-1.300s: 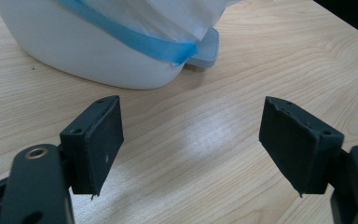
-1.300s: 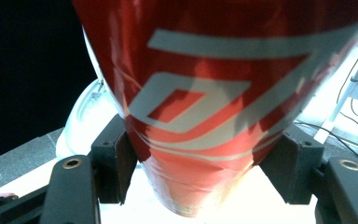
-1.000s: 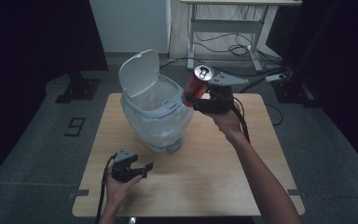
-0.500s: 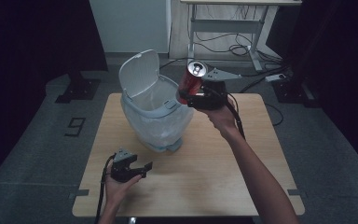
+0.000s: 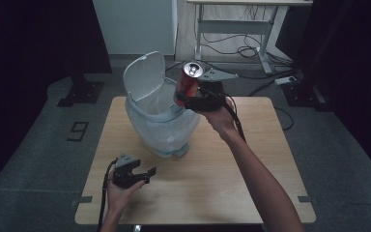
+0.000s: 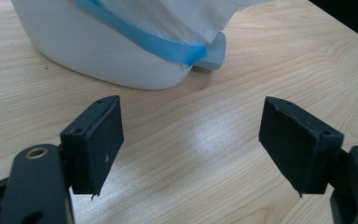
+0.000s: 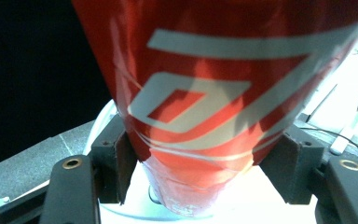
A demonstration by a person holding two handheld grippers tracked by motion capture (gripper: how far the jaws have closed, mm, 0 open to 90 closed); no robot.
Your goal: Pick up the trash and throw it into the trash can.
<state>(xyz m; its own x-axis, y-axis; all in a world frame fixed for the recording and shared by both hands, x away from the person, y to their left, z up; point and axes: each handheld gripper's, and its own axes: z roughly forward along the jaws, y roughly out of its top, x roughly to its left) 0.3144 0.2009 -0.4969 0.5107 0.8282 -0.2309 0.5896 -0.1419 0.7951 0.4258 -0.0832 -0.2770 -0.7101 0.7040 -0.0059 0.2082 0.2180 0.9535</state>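
A red drinks can with white markings hangs upright in the air, my right gripper shut on its lower part. It is above the right rim of a white bin with a clear liner and a raised lid. In the right gripper view both pads squeeze the can's sides, and the bin's opening lies pale below. My left gripper rests low at the table's near left, open and empty, facing the bin's base and its blue liner band.
The wooden table has bare surface right of and in front of the bin. Behind it stand a white cabinet and a metal desk frame with cables on the floor. Dark curtains close in both sides.
My right gripper has carried the can leftward and slightly up, from beside the bin to above its right rim. The left gripper has stayed where it was.
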